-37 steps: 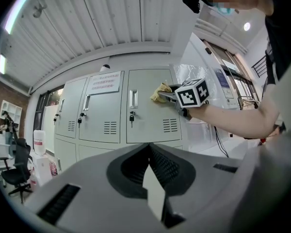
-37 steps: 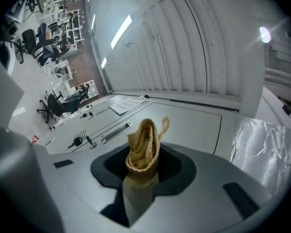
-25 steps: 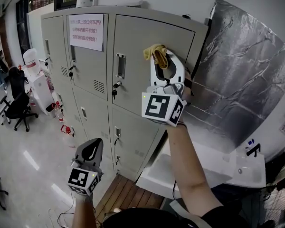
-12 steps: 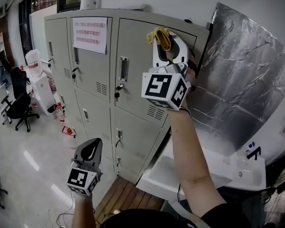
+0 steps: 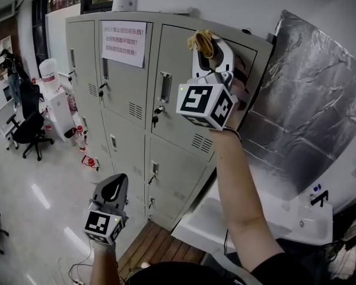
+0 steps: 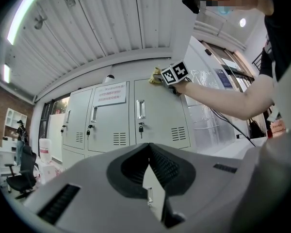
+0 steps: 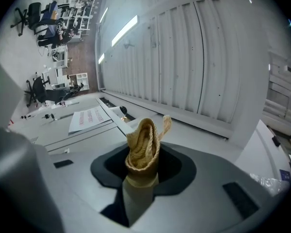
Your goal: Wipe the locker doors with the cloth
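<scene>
**Cloth at the top of the door, bare panel lying below**

The right gripper (image 5: 212,53) is reaching high, and its jaws are pinching a bunched yellow cloth (image 5: 200,40) that is sticking out past their tips. The cloth is touching, or nearly touching, the top edge of the upper right door (image 5: 177,85) of the lockers (image 5: 127,132). I cannot tell how firmly it is pressing.

From the jaws, almost all of that door is lying downward and a little left. Its long axis is running vertically, so the next stroke is likely calling for a pull down along it. To the left, the next door is carrying a paper notice (image 5: 123,43), which a wipe would be better going around.

The left gripper (image 5: 111,190) is hanging low and near the person, well apart from the lockers, with its jaws together on nothing. The right hand is clearly the nearer one.
</scene>
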Demonstrator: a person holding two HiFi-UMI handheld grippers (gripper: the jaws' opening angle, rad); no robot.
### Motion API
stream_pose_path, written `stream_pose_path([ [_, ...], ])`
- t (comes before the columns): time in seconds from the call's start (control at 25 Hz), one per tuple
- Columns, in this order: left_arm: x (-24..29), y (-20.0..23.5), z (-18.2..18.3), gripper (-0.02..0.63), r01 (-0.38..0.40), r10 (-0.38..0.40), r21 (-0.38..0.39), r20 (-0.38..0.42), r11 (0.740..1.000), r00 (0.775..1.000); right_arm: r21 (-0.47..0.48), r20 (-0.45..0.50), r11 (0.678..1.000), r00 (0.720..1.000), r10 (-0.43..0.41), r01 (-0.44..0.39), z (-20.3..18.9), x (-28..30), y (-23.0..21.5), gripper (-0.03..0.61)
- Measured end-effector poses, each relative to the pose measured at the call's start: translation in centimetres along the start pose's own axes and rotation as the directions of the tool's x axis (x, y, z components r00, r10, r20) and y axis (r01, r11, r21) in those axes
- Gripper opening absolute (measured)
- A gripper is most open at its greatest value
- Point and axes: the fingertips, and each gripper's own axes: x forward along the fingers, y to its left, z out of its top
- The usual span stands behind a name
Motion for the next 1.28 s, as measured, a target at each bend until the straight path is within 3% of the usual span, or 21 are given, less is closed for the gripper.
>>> stream_pose_path([
  [0.64,-0.8,0.1,-1.6,0.009,-0.009,0.008,-0.029,-0.034,1.0,0.999,-0.03,-0.057,0.992,0.991,0.124,-0.126,-1.3,-0.8,6.4,0.129],
  [1.28,-1.9,-0.2,-3.7,0.009,-0.002,-0.003,-0.057,-0.081,0.998,0.997,-0.047,-0.145,0.966,0.958,0.247,-0.256,-4.9,-5.4,14.6,0.129],
])
